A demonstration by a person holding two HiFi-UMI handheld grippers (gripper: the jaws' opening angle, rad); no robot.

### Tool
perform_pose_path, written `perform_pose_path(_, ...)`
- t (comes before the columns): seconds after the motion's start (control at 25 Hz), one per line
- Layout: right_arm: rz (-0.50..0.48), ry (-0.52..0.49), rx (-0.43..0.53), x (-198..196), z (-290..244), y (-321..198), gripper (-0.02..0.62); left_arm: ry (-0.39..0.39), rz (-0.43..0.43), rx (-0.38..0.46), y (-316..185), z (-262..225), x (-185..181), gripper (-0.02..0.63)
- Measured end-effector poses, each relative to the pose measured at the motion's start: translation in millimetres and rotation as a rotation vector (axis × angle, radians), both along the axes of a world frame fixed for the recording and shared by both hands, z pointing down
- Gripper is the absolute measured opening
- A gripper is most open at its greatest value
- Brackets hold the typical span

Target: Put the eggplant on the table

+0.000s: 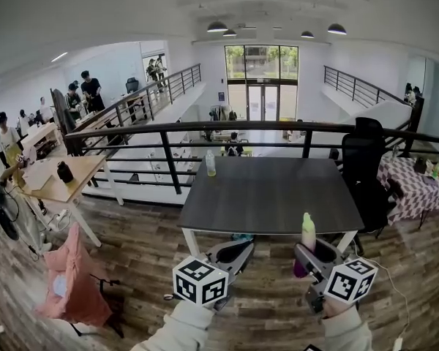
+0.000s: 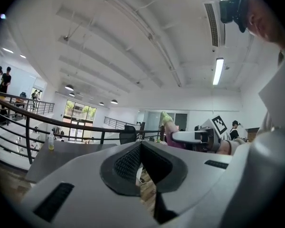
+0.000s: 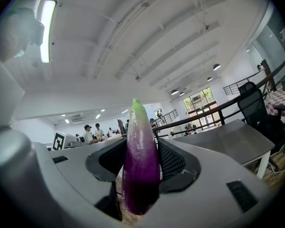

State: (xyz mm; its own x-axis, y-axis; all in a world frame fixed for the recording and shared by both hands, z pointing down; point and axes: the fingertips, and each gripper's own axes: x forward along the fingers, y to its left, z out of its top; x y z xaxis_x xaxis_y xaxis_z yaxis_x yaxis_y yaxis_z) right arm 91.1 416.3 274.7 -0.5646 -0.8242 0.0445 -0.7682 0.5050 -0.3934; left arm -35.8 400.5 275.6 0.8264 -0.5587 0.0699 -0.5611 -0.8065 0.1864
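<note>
Gripping the eggplant point(image 3: 140, 165) upright between its pads, green tip uppermost and purple body below, the right gripper point(image 1: 312, 257) is holding it in the air at the near edge of the dark table point(image 1: 271, 196), above the wooden floor point(image 1: 132, 254). The left gripper point(image 2: 141, 146) is hovering level beside it, jaws together and empty. A bottle point(image 1: 211, 164) is standing at the table's far left corner, and a black chair point(image 1: 362, 159) is standing at its right side.

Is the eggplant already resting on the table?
No, the eggplant stands upright between the jaws of the right hand-held gripper, held in the air before the table.
</note>
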Motion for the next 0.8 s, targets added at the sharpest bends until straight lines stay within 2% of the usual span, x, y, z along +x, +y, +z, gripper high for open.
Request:
perform_pose_path(0.36,0.005,-0.006,-0.025,17.9,13.6,-14.6,0.207,-0.054,0.016,0.015,-12.4,9.0,21.2,0.006)
perform_pose_path(0.56,0.005,-0.022,-0.024,22.8,16.2,-36.5,0.207,-0.039,-0.035,0.031,-41.5,3.7,15.6,0.006)
perform_pose_path(0.8,0.013,0.011,-0.028,23.9,12.6,-65.1,0.207,-0.012,-0.029,0.035,-76.7,2.0,15.6,0.006)
